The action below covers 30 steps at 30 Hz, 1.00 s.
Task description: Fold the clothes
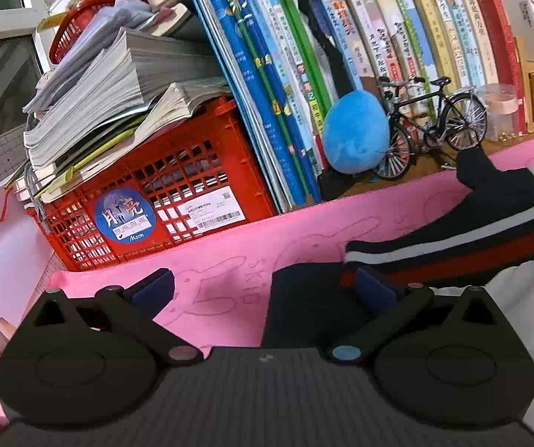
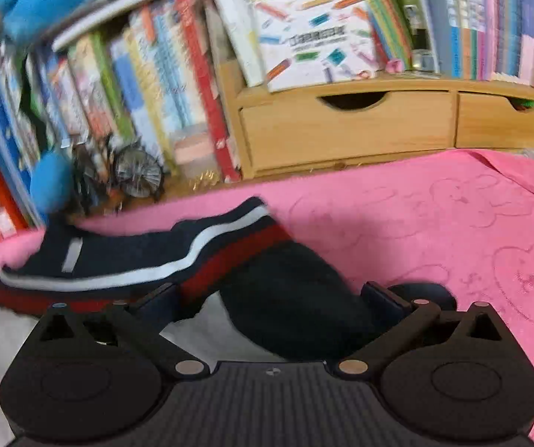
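While the striped garment [image 2: 177,260] lies bunched on the pink-covered bench [image 2: 453,216], both tongs, left [image 1: 263,290] and right [image 2: 270,301], are held apart; an edge must next be gripped before folding.

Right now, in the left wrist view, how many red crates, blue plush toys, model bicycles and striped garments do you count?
Red crates: 2
Blue plush toy: 1
Model bicycle: 1
Striped garment: 1
Total: 5
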Available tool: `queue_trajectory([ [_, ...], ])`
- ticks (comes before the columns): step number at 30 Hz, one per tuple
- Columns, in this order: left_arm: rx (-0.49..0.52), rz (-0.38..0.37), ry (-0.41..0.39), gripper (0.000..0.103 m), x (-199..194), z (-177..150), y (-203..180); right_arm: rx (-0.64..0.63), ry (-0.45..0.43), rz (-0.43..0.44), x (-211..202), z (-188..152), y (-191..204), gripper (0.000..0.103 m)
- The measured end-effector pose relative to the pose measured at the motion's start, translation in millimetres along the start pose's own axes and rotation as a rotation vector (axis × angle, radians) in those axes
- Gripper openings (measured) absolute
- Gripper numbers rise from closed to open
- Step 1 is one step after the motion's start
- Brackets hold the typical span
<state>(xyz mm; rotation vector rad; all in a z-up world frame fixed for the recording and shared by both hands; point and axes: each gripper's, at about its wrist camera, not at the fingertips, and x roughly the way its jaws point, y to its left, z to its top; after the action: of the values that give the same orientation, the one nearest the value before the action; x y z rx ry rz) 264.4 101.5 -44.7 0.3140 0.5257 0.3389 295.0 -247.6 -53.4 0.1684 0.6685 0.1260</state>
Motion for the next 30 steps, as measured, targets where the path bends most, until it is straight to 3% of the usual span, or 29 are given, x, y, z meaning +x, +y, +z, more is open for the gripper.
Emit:
queue_trajectory([
  [5,-0.004,0.014,-0.073,0.096,-37,2,9,-0.063,-0.041,-0.104,-30,-6,24,0.101],
  [10,0.009,-0.196,-0.209,0.098,-124,-4,-10,-0.151,-0.089,-0.042,-113,-49,69,0.103],
  [12,0.020,-0.298,-0.224,0.100,-148,-9,-18,-0.200,-0.071,-0.041,-136,-74,85,0.103],
  [14,0.048,-0.368,-0.212,0.101,-163,-16,-29,-0.223,-0.031,-0.056,-150,-93,98,0.103],
  [17,0.076,-0.408,-0.167,0.100,-168,-25,-42,-0.197,-0.038,-0.048,-167,-111,100,0.103],
  [21,0.106,-0.402,-0.050,0.100,-155,-34,-63,-0.145,0.029,-0.028,-154,-128,99,0.103],
  [28,0.032,-0.397,-0.030,0.099,-153,-31,-58,-0.088,-0.016,-0.001,-157,-126,94,0.103],
  [30,0.001,-0.453,-0.013,0.099,-149,-25,-51,-0.108,0.012,0.016,-145,-135,97,0.103],
])
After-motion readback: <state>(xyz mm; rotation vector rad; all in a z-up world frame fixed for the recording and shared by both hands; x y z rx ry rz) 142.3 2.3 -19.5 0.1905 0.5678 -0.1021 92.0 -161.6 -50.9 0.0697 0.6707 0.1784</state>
